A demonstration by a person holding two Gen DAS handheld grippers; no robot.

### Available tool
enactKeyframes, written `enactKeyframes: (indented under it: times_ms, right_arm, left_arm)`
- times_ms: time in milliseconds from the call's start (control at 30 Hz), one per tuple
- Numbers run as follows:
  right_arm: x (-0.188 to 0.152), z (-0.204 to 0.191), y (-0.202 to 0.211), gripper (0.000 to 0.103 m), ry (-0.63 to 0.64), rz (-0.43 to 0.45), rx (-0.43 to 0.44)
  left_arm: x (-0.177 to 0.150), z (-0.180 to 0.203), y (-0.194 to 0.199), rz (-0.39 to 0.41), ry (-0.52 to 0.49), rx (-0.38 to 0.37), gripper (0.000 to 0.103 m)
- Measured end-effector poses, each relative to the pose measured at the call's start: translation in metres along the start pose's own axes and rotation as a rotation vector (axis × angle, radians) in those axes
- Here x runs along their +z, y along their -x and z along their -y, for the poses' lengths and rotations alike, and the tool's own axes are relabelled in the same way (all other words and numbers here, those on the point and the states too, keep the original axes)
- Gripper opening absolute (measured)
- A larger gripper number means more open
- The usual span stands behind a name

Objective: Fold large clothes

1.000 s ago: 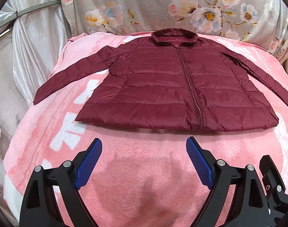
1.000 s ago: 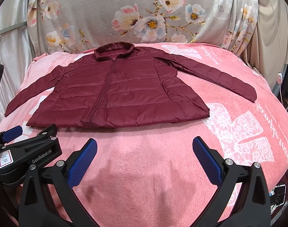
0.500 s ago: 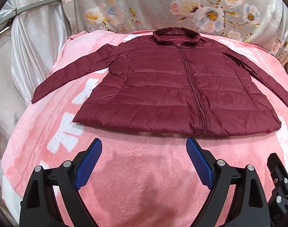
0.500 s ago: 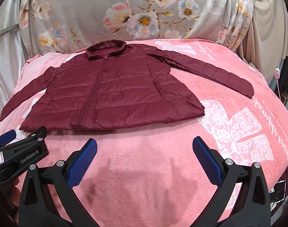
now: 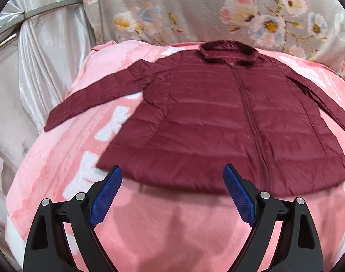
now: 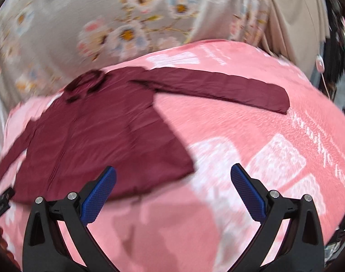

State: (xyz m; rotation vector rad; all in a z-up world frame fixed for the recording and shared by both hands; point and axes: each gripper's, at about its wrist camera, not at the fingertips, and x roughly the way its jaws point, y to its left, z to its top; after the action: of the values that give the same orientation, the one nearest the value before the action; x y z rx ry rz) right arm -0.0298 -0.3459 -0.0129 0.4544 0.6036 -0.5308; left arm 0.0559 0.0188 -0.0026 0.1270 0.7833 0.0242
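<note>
Both claws have closed in on the maroon jacket [image 5: 218, 122], spread flat on the pink blanket [image 5: 172, 226] (right view blurred). Left gripper [image 5: 172, 192] and right gripper [image 6: 172, 192] gape wide, empty, just short of its hem.

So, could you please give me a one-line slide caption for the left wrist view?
Open left tool above the hem of a maroon jacket spread flat on a pink blanket.
</note>
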Motion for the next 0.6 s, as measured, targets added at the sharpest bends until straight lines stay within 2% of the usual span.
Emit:
enactKeyframes:
  times_ms: [67, 233, 333, 433, 500, 533, 600]
  right_arm:
    - [0.019, 0.029, -0.019, 0.098, -0.051, -0.004, -0.008]
    - [0.058, 0.114, -0.068, 0.098, -0.307, -0.04, -0.045]
    - [0.07, 0.163, -0.092, 0.098, -0.479, -0.041, -0.062]
    - [0.074, 0.205, -0.112, 0.098, -0.614, -0.035, -0.125]
    - [0.079, 0.214, -0.117, 0.098, -0.627, 0.001, -0.14]
    - [0.085, 0.214, -0.119, 0.098, -0.609, 0.015, -0.172]
    - [0.095, 0.212, -0.127, 0.098, -0.581, 0.026, -0.184]
  left_arm:
    - [0.008, -0.007, -0.008, 0.0, 0.017, 0.013, 0.088]
    - [0.029, -0.024, -0.03, -0.005, 0.048, 0.044, 0.088]
    - [0.039, -0.034, -0.043, -0.01, 0.071, 0.068, 0.088]
    - [0.048, -0.045, -0.056, -0.011, 0.086, 0.098, 0.088]
    - [0.053, -0.054, -0.066, -0.019, 0.104, 0.115, 0.088]
    - [0.055, -0.057, -0.071, -0.026, 0.112, 0.119, 0.088]
    - [0.058, -0.066, -0.082, -0.048, 0.134, 0.125, 0.088]
